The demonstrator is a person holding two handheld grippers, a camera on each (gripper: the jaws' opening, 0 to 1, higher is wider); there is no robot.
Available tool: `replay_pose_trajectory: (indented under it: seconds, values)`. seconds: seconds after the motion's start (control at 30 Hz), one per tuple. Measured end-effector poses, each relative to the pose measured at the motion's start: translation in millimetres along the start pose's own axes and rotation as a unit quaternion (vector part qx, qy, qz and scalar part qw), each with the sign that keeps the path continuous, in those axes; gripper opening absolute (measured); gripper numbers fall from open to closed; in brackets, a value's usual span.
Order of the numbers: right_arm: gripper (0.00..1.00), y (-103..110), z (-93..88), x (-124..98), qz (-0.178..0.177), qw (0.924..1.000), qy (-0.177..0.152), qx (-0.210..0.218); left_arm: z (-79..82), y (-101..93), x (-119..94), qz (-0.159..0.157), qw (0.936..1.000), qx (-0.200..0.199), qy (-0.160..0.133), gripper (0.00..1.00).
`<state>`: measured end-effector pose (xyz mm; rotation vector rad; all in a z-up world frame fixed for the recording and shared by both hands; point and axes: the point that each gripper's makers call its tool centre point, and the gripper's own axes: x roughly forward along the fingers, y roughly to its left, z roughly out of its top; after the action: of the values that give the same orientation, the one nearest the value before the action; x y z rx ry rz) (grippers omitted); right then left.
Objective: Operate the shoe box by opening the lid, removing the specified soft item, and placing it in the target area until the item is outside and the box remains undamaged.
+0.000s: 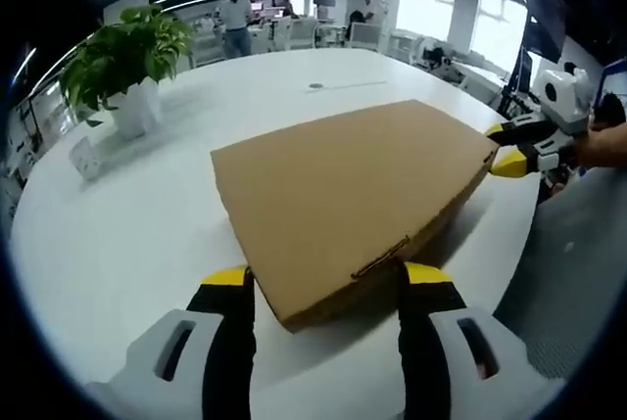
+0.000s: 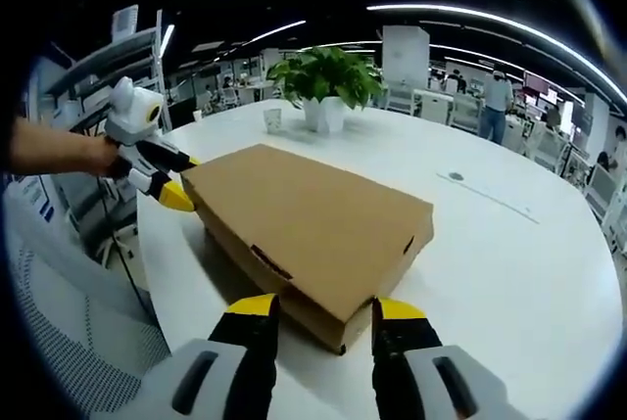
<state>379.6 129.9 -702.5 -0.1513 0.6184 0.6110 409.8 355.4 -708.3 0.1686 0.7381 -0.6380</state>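
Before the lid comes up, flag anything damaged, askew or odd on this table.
Nothing stands out. The shoe box lies flat and closed on the white table, cardboard undented; the potted plant stands upright. The left gripper and right gripper are open at opposite corners.

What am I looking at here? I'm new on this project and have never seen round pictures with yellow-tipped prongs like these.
A person holds a two-jaw gripper in each hand, and a fisheye camera rides on each one. The prongs rising from the bottom are that gripper's own jaws.

In the left gripper view, the left gripper sits open around one corner of a closed cardboard box. The right gripper appears at the far corner, held by a hand.

The right gripper view looks from the opposite end: its jaws are open around the near corner, and the left gripper appears at the far corner.

The box lies on a white table, which also carries a potted plant and a small white cup. Nothing is lifted yet.
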Motion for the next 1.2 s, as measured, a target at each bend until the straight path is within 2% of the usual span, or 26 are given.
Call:
replay_pose_trajectory:
  seconds: [0.1, 0.23, 0.4, 0.53, 0.83, 1.2]
  values:
    - [0.35, 1, 6.3, -4, 0.004, 1.0, -0.005, 0.004, 2.7, -1.1, -3, 0.001, 1.0, 0.004, 0.002, 0.57]
    - [0.39, 6, 14.4, -8, 0.013, 0.9998, -0.005, 0.015, 6.1, -4.1, -9, 0.001, 0.9994, 0.034, 0.007, 0.6]
    - [0.42, 7, 20.4, -12, 0.02, 0.9997, -0.005, 0.015, 13.2, -4.2, -14, -0.004, 0.9996, 0.026, 0.003, 0.62]
    - [0.43, 8, 28.3, -16, 0.021, 0.9997, -0.01, 0.009, 20.4, -2.4, -18, -0.004, 0.9998, 0.017, -0.009, 0.61]
    - [0.44, 2, 50.9, -24, 0.028, 0.9993, -0.023, 0.005, 41.3, 1.0, -30, 0.003, 0.9991, 0.021, -0.036, 0.58]
    - [0.42, -10, 78.0, -28, 0.015, 0.9985, -0.049, -0.019, 65.8, 5.0, -37, 0.009, 0.9975, 0.035, -0.061, 0.58]
